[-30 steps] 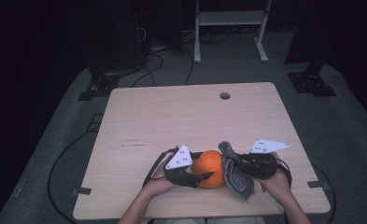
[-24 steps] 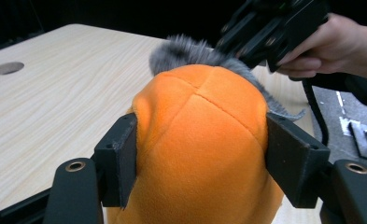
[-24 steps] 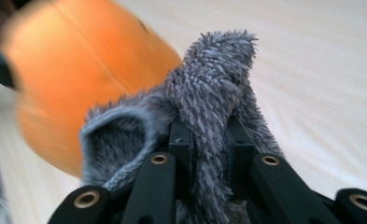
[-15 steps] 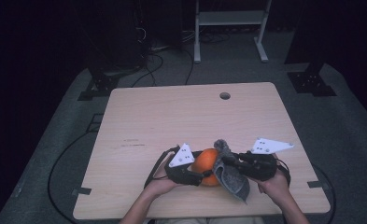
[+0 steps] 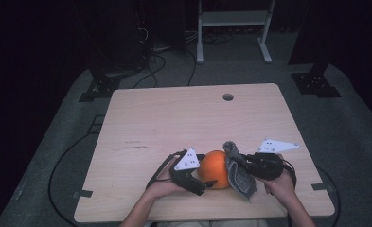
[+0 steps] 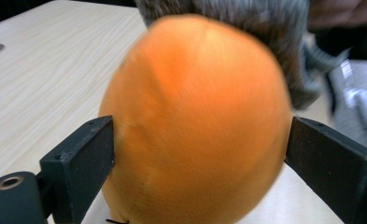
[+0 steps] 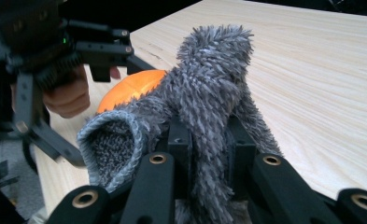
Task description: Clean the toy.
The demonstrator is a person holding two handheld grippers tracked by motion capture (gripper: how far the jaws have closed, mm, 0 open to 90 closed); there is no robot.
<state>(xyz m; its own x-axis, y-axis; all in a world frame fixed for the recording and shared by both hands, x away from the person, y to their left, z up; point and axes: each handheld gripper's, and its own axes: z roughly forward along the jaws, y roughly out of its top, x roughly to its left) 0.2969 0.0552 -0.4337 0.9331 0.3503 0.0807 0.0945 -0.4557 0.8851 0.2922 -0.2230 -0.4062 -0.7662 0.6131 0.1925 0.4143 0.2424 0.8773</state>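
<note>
Orange ball [image 5: 214,169]: near table [image 5: 183,123] edge, between just-opened left gripper [image 6: 195,154] jaws, apparently not pinched. Grey fuzzy cloth [image 7: 209,107]: clamped in closed right gripper [image 7: 209,154], touching ball. Advice: re-seat left jaws squarely before wiping; keep cloth strokes light.

Table [image 5: 174,123]: light wood top with rounded corners, standing in the middle of the room; faint dark scuffs toward its left edge.
Cable hole [image 5: 228,97]: small round opening near the far edge, right of centre.
Floor [image 5: 354,127]: grey carpet, dim around the table.
White frame [image 5: 233,23]: white-legged stand beyond the far edge, with a low shelf.
Black stand feet [image 5: 316,82]: dark bases on the carpet off both far corners.
Cables [image 5: 160,61]: black leads lying across the carpet behind the table's far left corner.
Walls: lost in darkness.
Light: falls mainly on the tabletop.
</note>
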